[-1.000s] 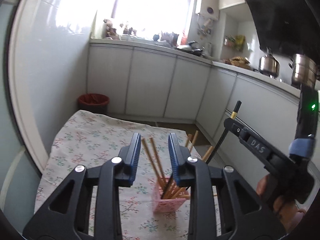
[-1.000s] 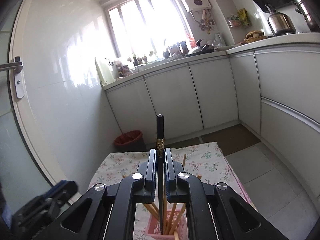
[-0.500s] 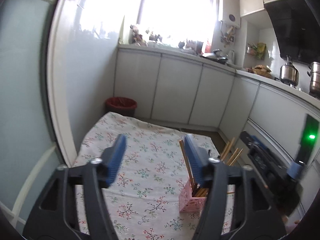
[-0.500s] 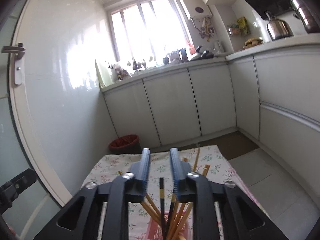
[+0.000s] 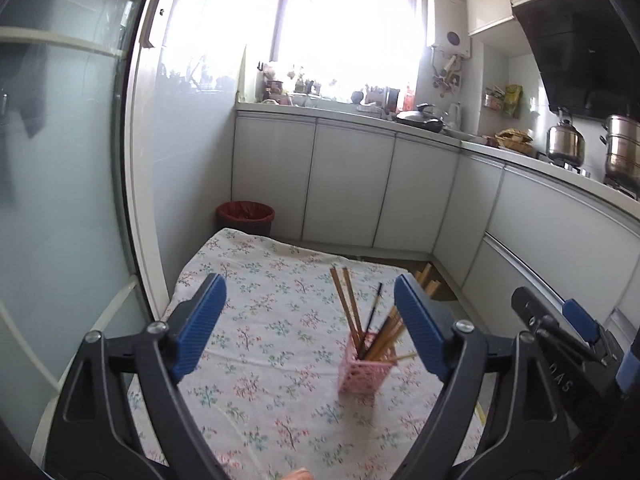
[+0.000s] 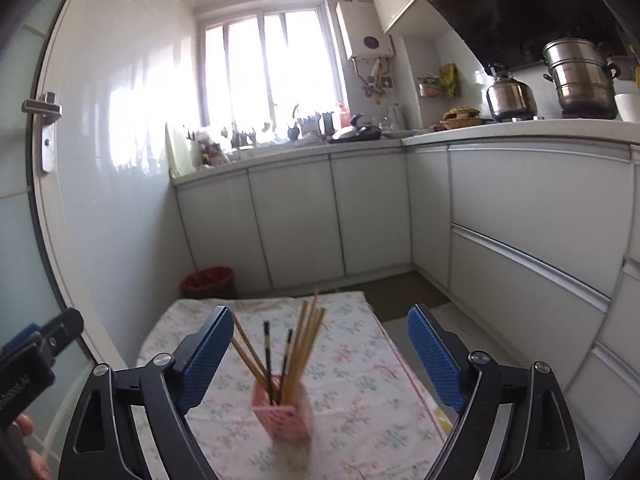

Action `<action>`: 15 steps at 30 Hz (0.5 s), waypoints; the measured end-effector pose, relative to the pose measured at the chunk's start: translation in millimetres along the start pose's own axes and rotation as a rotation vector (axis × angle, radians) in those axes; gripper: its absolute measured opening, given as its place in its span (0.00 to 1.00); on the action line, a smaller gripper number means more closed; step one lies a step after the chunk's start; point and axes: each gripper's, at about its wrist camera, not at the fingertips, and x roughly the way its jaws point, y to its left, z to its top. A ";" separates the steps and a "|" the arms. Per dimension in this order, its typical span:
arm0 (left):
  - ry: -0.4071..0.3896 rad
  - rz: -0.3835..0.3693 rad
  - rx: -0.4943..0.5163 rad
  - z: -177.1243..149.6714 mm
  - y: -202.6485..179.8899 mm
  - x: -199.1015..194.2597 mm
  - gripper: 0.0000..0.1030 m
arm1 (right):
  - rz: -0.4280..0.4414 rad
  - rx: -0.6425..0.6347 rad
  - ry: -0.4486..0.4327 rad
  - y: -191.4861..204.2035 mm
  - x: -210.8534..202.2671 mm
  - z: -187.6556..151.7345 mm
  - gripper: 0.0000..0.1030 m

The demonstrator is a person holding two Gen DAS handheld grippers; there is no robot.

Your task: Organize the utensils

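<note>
A pink slotted holder (image 5: 365, 372) stands on the floral tablecloth (image 5: 256, 320) and holds several wooden chopsticks (image 5: 344, 300) and dark ones (image 5: 372, 316). It also shows in the right wrist view (image 6: 285, 414), with wooden chopsticks (image 6: 308, 340) and two black ones (image 6: 267, 356) upright in it. My left gripper (image 5: 310, 336) is wide open and empty, above and behind the holder. My right gripper (image 6: 320, 360) is wide open and empty, with the holder between its fingers' line of sight. The right gripper's body shows at the left view's right edge (image 5: 560, 344).
A red waste bin (image 5: 245, 217) stands on the floor beyond the table's far edge. White cabinets (image 6: 360, 216) run along the back and right. Pots and a kettle (image 6: 510, 98) sit on the counter. A glass door (image 5: 60, 200) is at the left.
My right gripper let go of the black chopstick into the holder and opened wide. Both grippers opened further and drew back and up from the holder.
</note>
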 end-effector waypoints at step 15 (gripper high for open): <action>0.070 0.032 0.053 -27.3 -38.3 -72.3 0.99 | -0.103 0.070 0.137 -47.2 -92.0 -17.2 1.00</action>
